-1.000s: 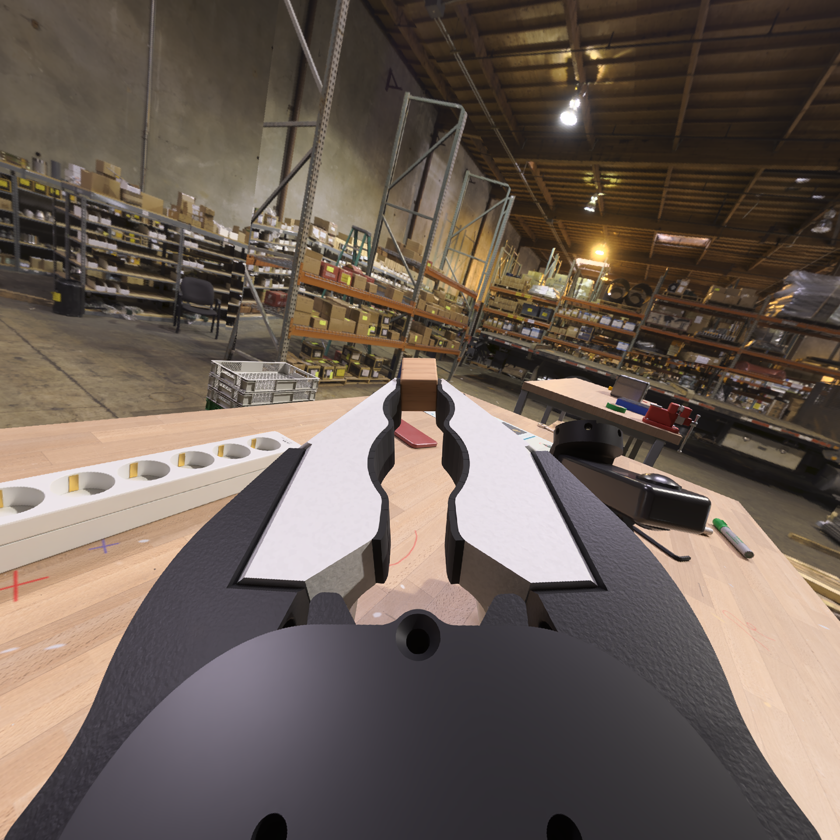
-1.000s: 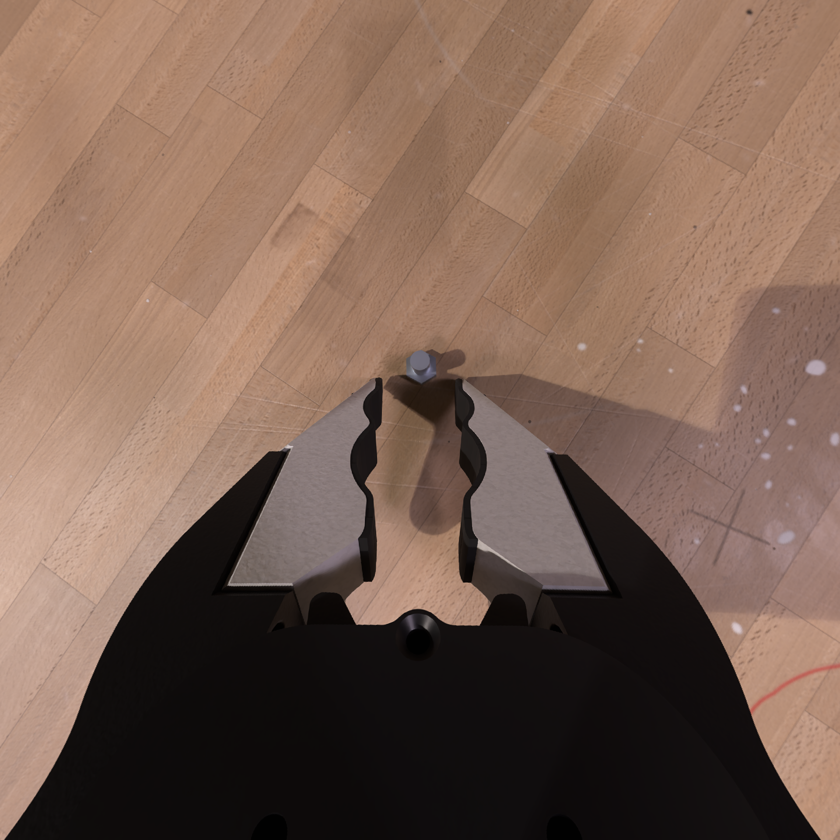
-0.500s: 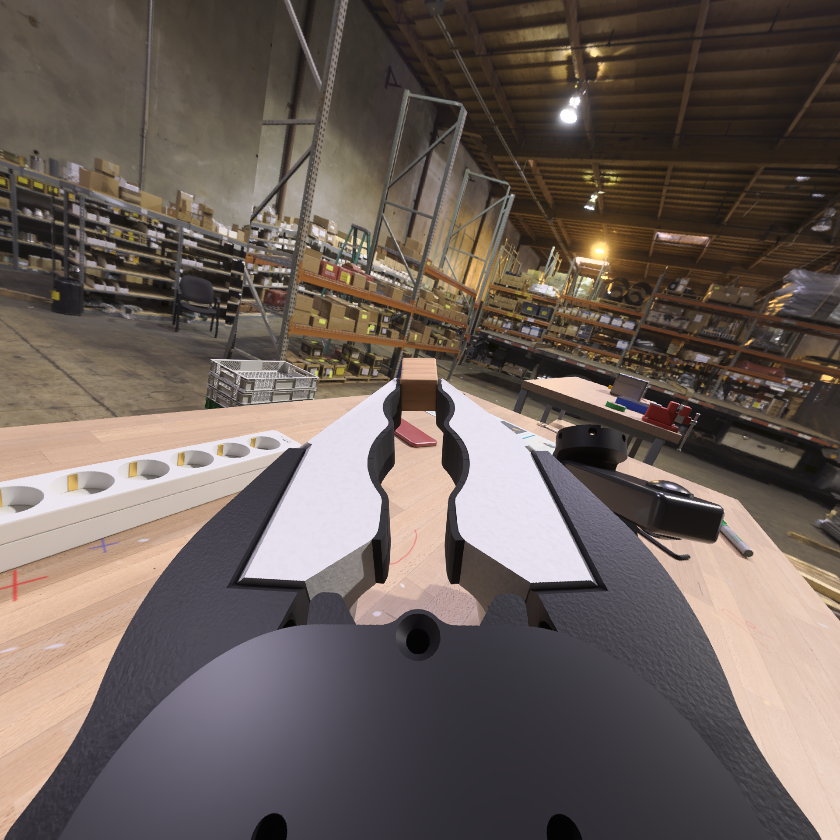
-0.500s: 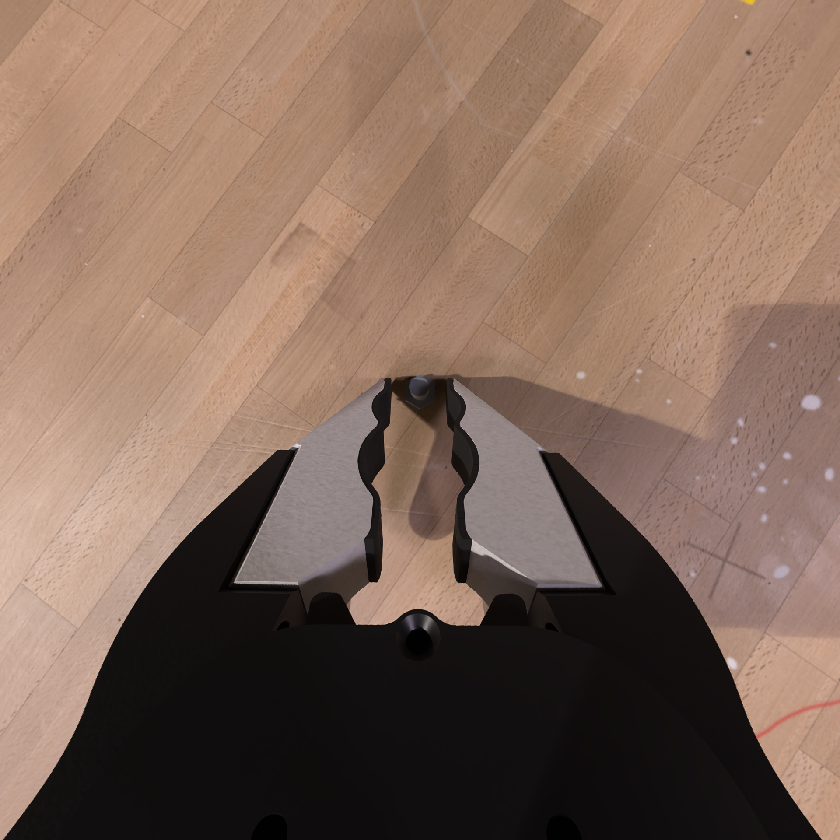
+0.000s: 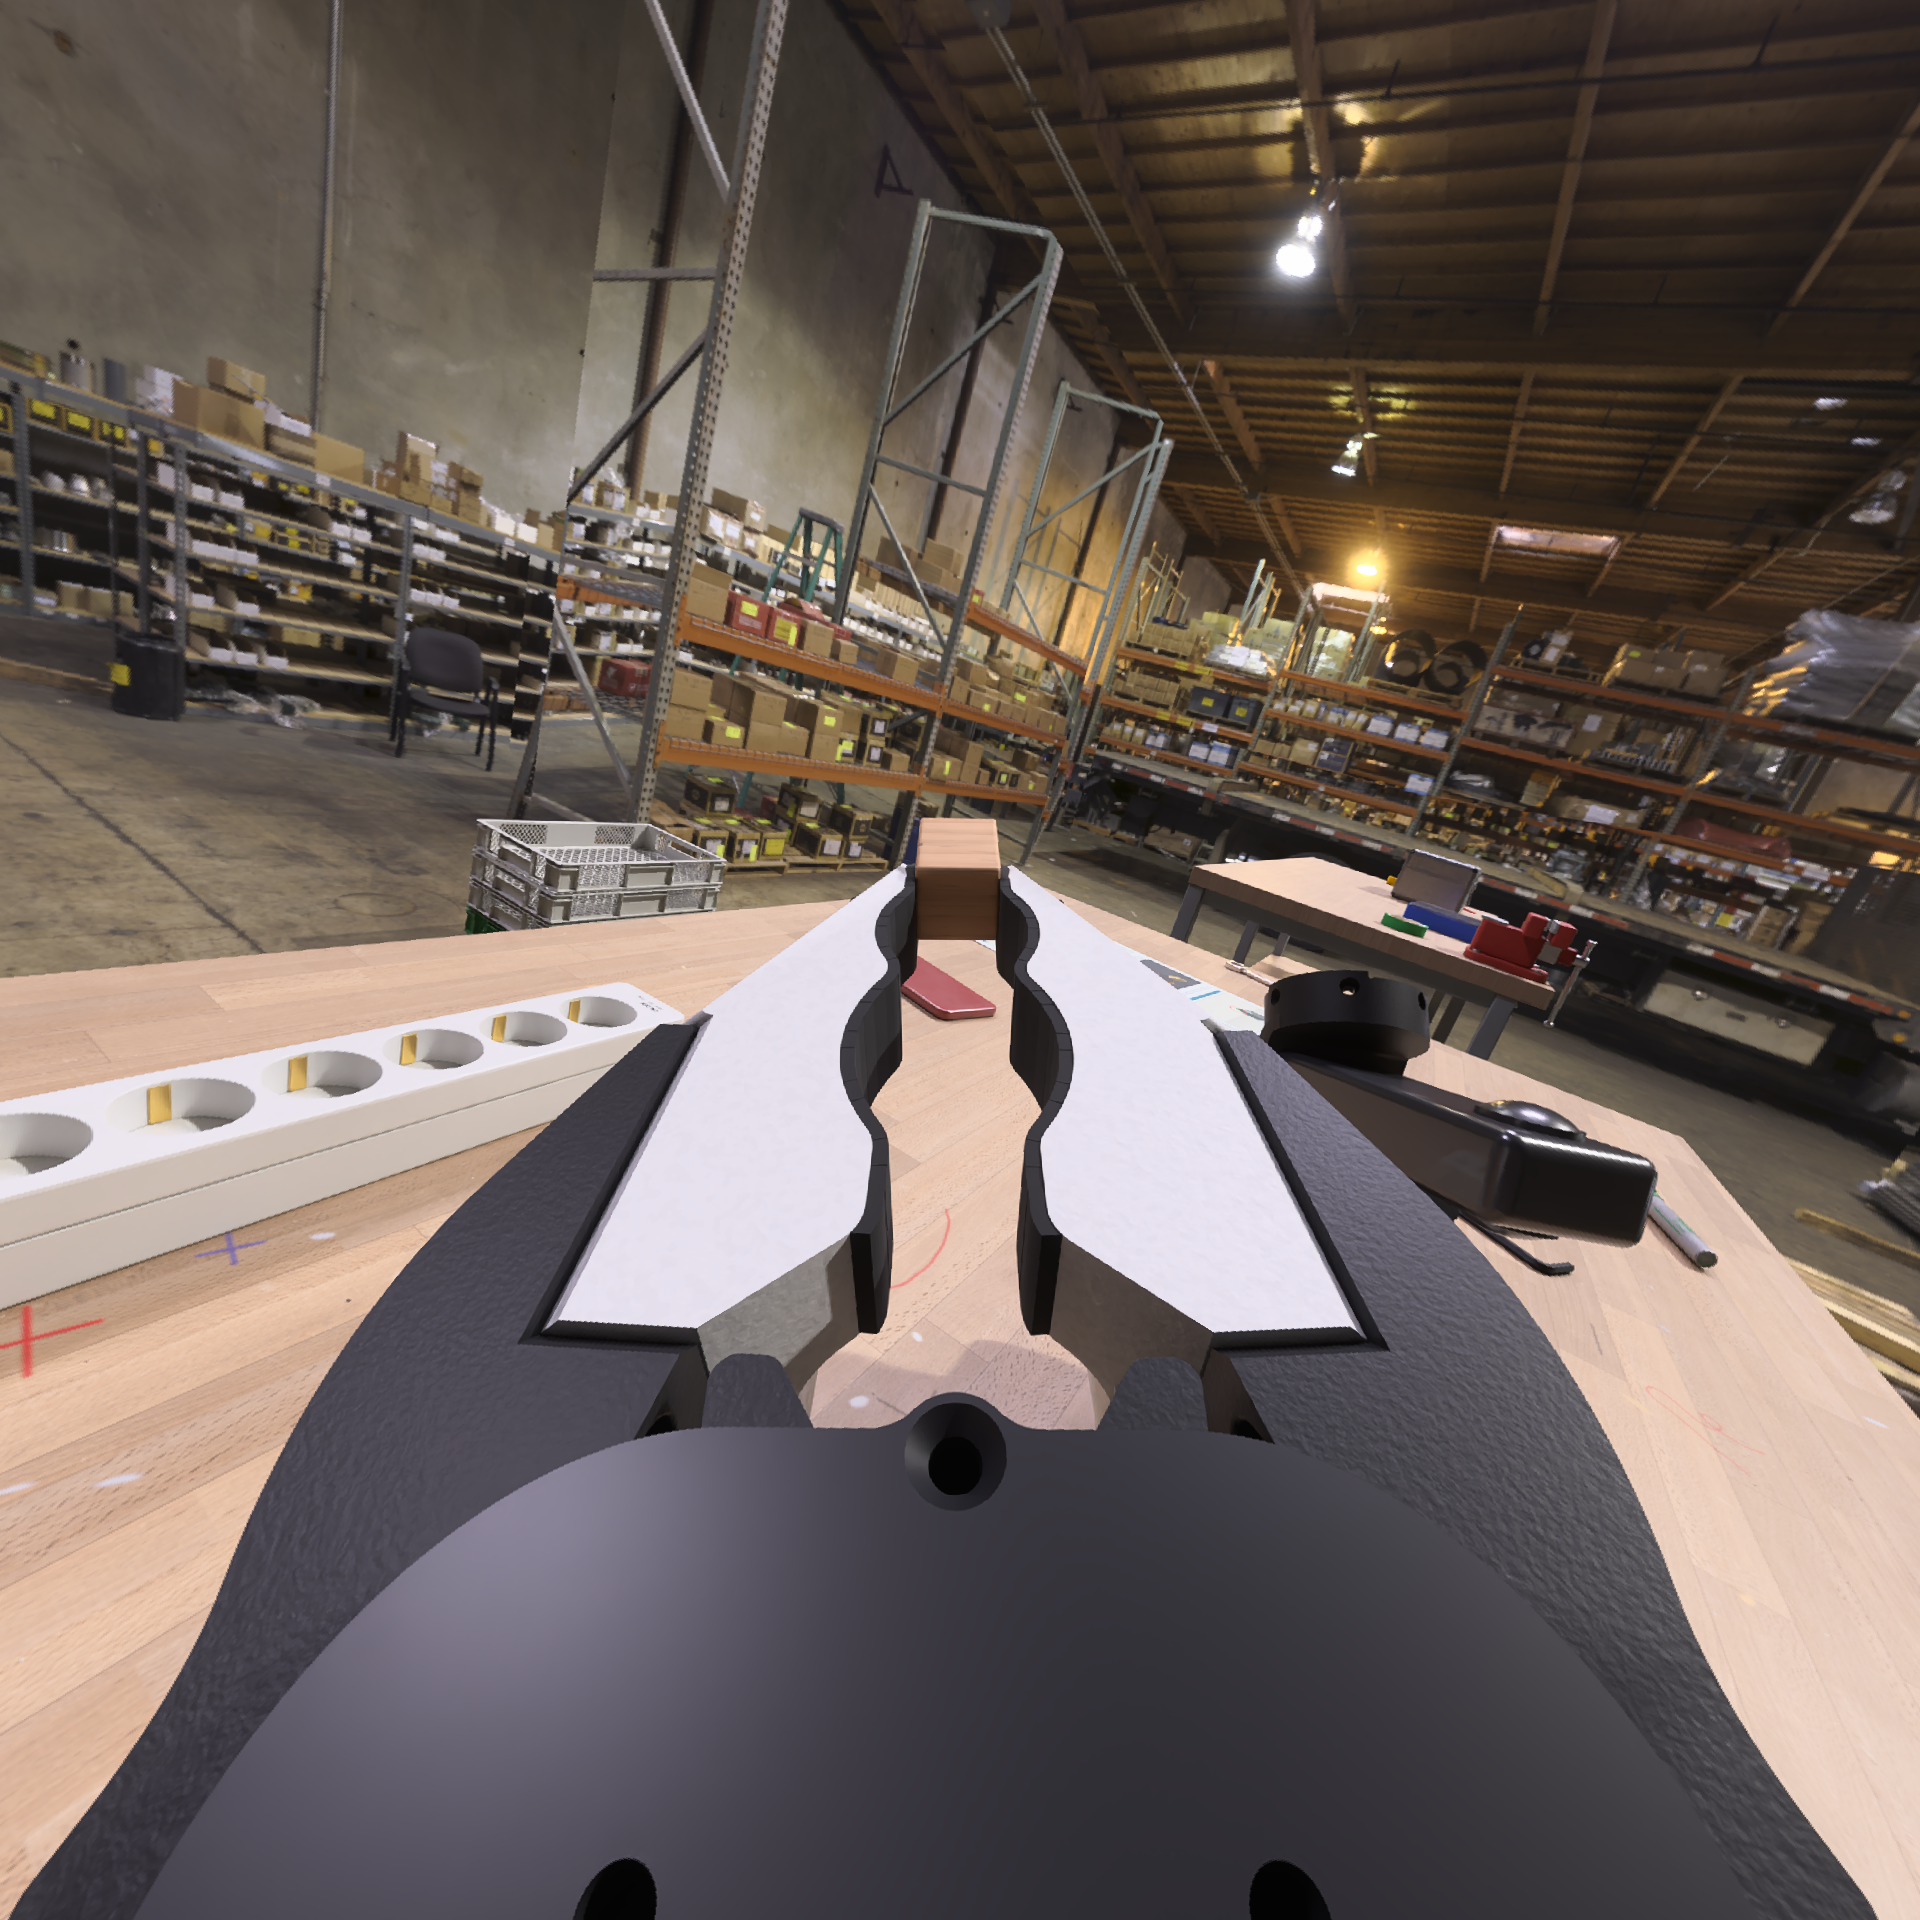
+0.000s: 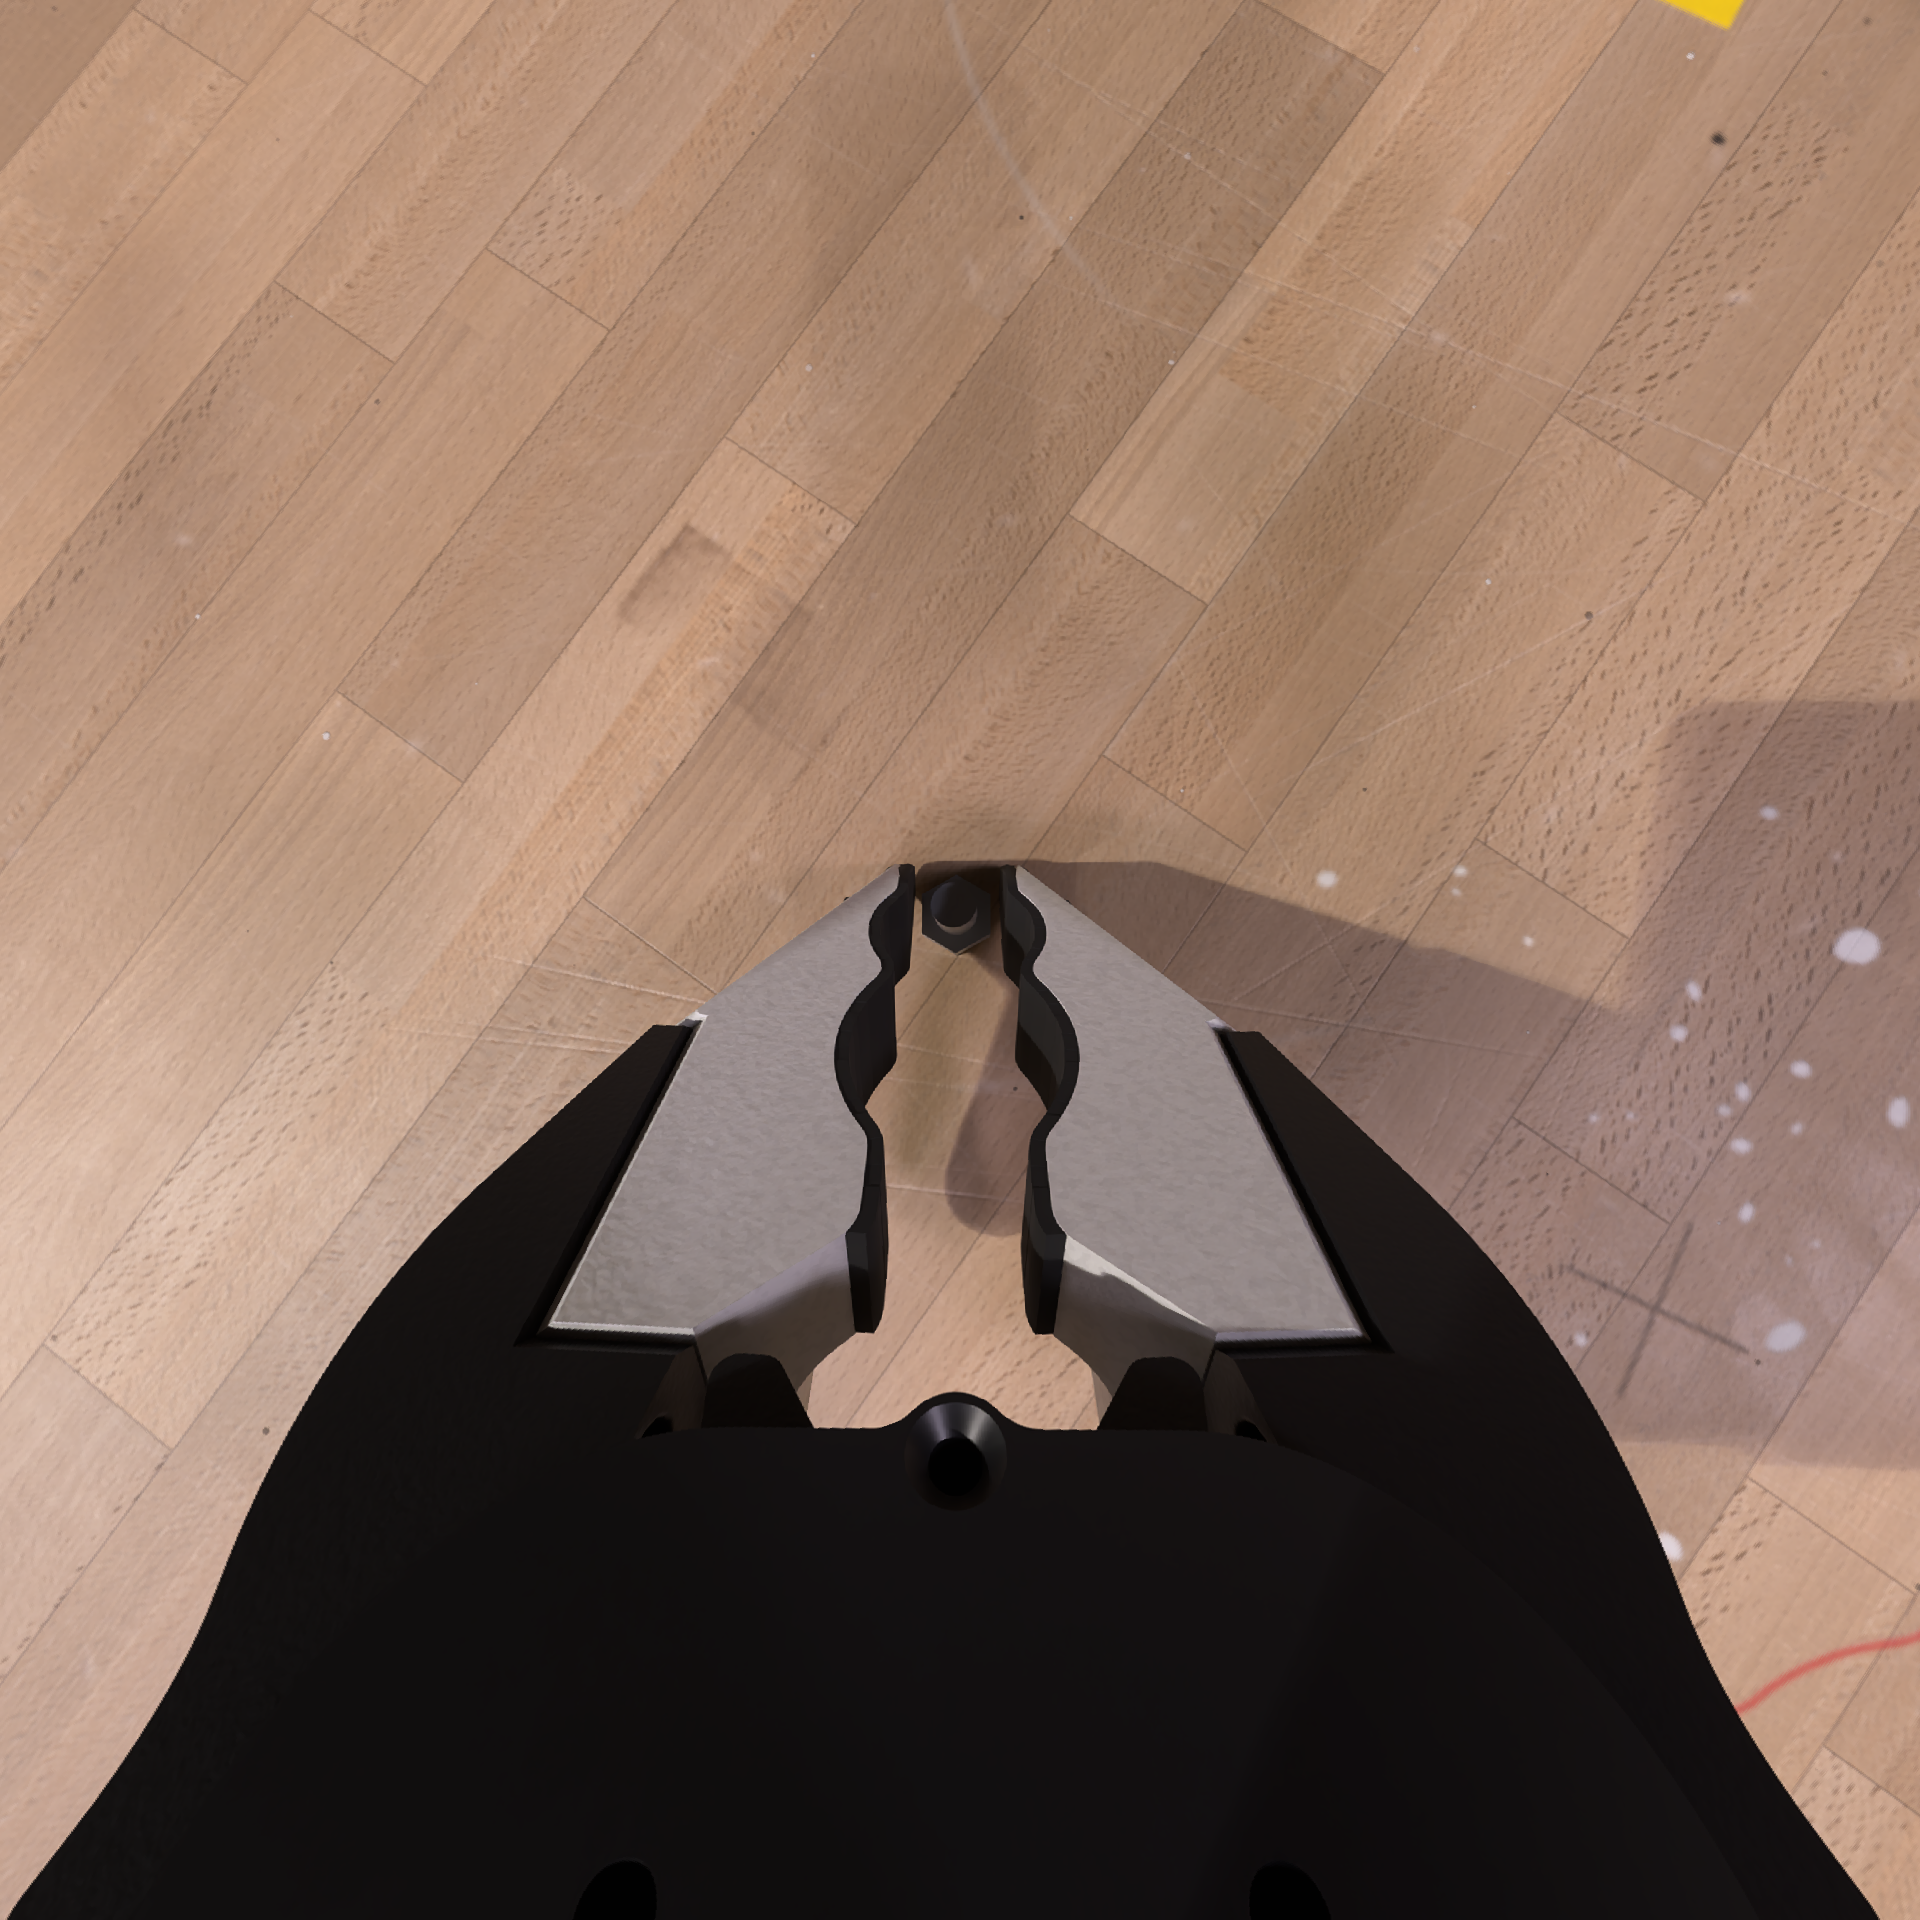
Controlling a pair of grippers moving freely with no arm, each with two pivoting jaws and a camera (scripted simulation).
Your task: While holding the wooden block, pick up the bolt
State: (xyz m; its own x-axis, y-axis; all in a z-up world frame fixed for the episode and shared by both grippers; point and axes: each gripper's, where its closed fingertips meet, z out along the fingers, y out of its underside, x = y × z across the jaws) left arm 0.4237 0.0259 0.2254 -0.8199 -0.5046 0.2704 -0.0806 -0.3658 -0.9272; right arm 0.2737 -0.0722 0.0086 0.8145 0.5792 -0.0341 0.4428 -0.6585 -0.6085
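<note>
My left gripper (image 5: 957,896) is shut on the wooden block (image 5: 957,878) and holds it above the workbench (image 5: 1714,1558). In the right wrist view my right gripper (image 6: 958,914) points straight down at the bench top (image 6: 623,520). The small grey bolt (image 6: 956,916) stands between its fingertips, head up, and the jaws sit close against its sides. The right gripper's black body also shows in the left wrist view (image 5: 1475,1143), to the right of my left fingers.
A white power strip (image 5: 312,1091) lies on the left. A flat red piece (image 5: 948,1000) lies ahead under the block. A green-tipped marker (image 5: 1683,1242) lies near the bench's right edge. A yellow corner (image 6: 1704,8) shows at the far right.
The right gripper has come down over the bolt and its jaws have narrowed around it. The left gripper and the block have not moved.
</note>
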